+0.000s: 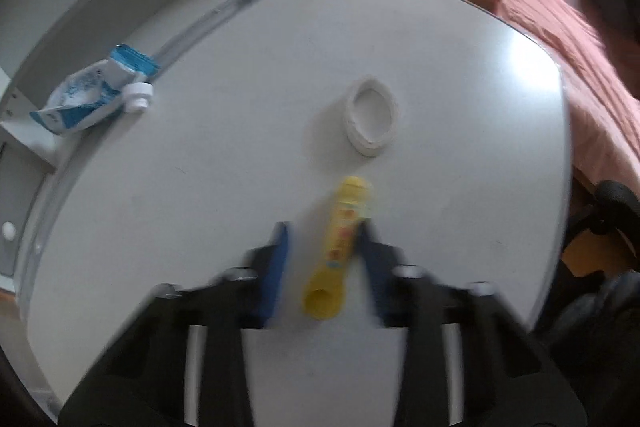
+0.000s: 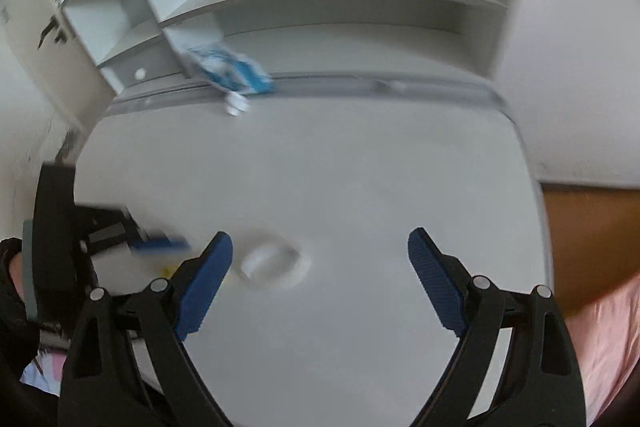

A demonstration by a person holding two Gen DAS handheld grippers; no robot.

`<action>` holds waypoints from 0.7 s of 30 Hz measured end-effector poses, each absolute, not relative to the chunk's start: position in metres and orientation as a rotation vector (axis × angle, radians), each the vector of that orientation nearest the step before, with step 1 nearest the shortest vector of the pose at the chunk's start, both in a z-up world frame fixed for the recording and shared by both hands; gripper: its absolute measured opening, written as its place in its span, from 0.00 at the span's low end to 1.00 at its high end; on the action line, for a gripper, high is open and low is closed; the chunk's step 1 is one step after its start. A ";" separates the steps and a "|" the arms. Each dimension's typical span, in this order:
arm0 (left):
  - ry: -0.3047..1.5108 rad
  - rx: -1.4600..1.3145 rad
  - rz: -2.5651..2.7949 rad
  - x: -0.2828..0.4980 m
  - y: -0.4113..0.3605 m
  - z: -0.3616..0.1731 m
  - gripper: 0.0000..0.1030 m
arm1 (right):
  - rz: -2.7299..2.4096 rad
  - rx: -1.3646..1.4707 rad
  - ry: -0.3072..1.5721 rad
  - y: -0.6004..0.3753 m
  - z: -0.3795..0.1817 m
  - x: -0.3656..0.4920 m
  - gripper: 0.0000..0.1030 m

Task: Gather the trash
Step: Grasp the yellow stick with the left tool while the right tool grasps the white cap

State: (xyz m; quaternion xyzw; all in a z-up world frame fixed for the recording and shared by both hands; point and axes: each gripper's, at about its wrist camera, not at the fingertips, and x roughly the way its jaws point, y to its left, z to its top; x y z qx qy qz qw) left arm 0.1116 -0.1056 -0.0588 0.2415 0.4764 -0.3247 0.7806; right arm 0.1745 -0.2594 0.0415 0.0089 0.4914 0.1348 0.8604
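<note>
White bench (image 1: 200, 195) w/ rounded corners, backed by a white shelf unit (image 2: 320, 7) along its far edge; a pink bed cover (image 1: 560, 39) lies beyond the right edge.

Left gripper (image 1: 326, 233): blue pads stand apart in the left wrist view, a yellow tube (image 1: 340, 251) lying lengthwise between them. The right-hand pad is at the tube's side; the left-hand pad shows a gap. View is blurred, so contact cannot be confirmed; gripper is open, not holding.

Right gripper (image 2: 320, 247): jaws spread wide, nothing between the pads, above the bench. A squashed white cup (image 2: 272, 263) lies on the bench below, nearer the left finger.

Item positions:
- Yellow tube: near centre of bench, open end toward the camera.
- White cup: on its side just beyond the tube's far end, not touching it.
- Crumpled blue-and-white carton (image 1: 96, 87) w/ white cap: far left, against the bench's rear rail, well apart from the other two.
</note>
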 end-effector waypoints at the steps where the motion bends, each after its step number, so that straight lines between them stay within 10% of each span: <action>1: 1.017 0.533 -0.691 0.110 -0.105 -0.058 0.11 | 0.310 -0.003 1.035 -0.244 0.042 0.189 0.84; 15: 0.992 0.228 -0.425 0.105 0.025 -0.023 0.11 | 0.376 -0.171 1.114 -0.104 -0.015 0.337 0.76; 20: 0.999 0.180 -0.360 0.106 0.056 -0.026 0.12 | 0.362 -0.185 1.118 -0.096 -0.020 0.344 0.56; 21: 1.000 0.172 -0.355 0.105 0.059 -0.025 0.12 | 0.359 -0.186 1.125 -0.095 -0.022 0.344 0.39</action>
